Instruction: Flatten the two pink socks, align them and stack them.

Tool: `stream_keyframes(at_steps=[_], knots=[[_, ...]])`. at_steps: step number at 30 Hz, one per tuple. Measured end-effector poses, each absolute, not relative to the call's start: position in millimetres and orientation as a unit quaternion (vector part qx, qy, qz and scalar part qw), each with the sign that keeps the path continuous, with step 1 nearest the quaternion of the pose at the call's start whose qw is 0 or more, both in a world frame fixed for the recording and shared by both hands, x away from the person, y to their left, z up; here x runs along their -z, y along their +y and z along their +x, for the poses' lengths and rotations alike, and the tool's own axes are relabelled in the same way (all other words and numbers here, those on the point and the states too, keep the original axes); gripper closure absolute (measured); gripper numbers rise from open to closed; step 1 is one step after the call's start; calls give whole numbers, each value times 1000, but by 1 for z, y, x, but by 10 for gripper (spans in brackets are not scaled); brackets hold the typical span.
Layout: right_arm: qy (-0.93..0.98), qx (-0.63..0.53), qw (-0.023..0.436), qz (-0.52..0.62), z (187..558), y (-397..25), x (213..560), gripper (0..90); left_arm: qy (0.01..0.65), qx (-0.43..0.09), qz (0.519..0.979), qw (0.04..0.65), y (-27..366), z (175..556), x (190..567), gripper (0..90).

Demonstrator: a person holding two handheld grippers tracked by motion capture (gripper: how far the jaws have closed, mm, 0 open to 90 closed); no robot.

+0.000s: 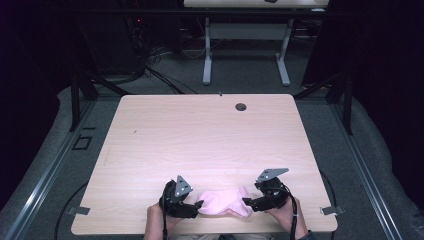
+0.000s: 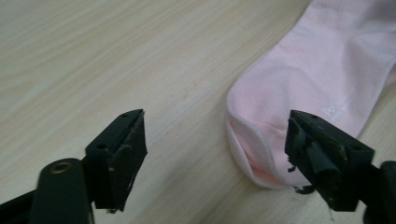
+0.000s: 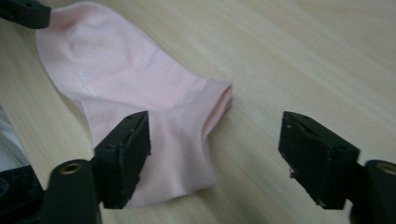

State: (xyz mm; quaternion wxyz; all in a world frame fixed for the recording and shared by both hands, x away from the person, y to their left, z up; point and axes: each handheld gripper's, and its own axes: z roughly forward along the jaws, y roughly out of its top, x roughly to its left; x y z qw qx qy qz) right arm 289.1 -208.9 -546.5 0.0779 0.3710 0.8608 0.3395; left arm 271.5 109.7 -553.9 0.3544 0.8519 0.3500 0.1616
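pale pink knit: a single short sock (image 1: pixel 226 202) lies flat on the light wood-grain table (image 1: pixel 210 135), close to the near edge and midway between the two hand-held grippers. in the left gripper view the rounded toe end of the sock (image 2: pixel 303 93) shows a folded lip and small pale lettering; in the right gripper view the ribbed cuff opening (image 3: pixel 219 105) faces away from the toe, its edge slightly raised.

left gripper (image 2: pixel 215 154): jaws spread wide and holding nothing; one jaw stands over bare table, the other over the toe's edge. whether that jaw touches the fabric cannot be told.

right gripper (image 3: pixel 215 154): jaws likewise parted and empty; one jaw lies over the sock's body below the cuff, the other over bare wood just beside the cuff.

in the high view the left gripper (image 1: pixel 192 207) and right gripper (image 1: pixel 252 203) bracket the sock from either end, each held by a hand (image 1: pixel 155 222) entering from the bottom edge. the far part of the table carries a round cable hole (image 1: pixel 241 106).

step in hand, as a judgement: approach and alignment for a two-ended grasp, neither end yet taken. the next move would call for lowering each gripper so that a jaw slides under or against a single edge, toe on the left and cuff on the right, then closing on thin fabric without bunching it or pushing the sock toward the table's near edge.
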Motion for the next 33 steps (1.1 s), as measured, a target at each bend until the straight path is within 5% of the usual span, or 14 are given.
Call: stream_keyframes(at_steps=[12, 19, 33], knots=[[820, -359, 166, 414, 297, -250, 520, 0, 406, -200, 819, 353, 174, 290, 530, 21], [788, -348, 202, 466, 303, -287, 530, 0, 452, -210, 799, 337, 217, 299, 541, 3], [777, -310, 189, 514, 318, -320, 577, 0, 506, -191, 778, 321, 256, 315, 589, 2]])
